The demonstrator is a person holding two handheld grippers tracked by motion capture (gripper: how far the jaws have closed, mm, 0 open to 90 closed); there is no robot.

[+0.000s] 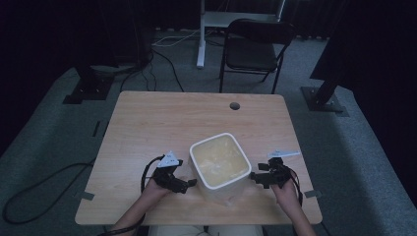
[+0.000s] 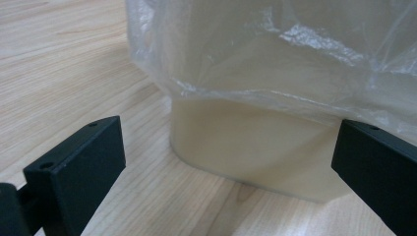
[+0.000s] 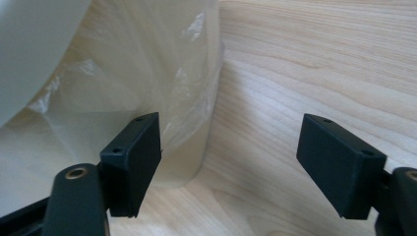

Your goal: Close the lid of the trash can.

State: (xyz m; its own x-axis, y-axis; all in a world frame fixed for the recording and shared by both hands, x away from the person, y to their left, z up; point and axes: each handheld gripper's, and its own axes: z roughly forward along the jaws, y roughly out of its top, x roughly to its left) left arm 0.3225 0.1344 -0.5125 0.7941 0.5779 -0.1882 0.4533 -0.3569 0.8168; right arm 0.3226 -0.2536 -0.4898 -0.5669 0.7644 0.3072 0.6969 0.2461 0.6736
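Flanking the cream rectangular plastic bin [image 1: 220, 167] with its clear plastic liner bag [image 2: 275, 64], your left gripper [image 1: 189, 183] and right gripper [image 1: 255, 177] both stand released, holding nothing. Aim each at the liner's loose hem on its side and pinch film only, not the bin wall.

Both tools are black, the left tool [image 1: 189, 183] and right tool [image 1: 256, 178] each topped by a grey three-cornered plate, with flat screw-holed jaws and black cables; forearms seemingly bare.

A light wooden surface [image 1: 157, 123] fills the middle of the frame, with a round cable hole [image 1: 234, 105] near its far edge. Above it stands a black folding chair [image 1: 252, 49] on grey carpet [image 1: 44, 147]. Black cables [image 1: 162, 59] trail across the upper left.
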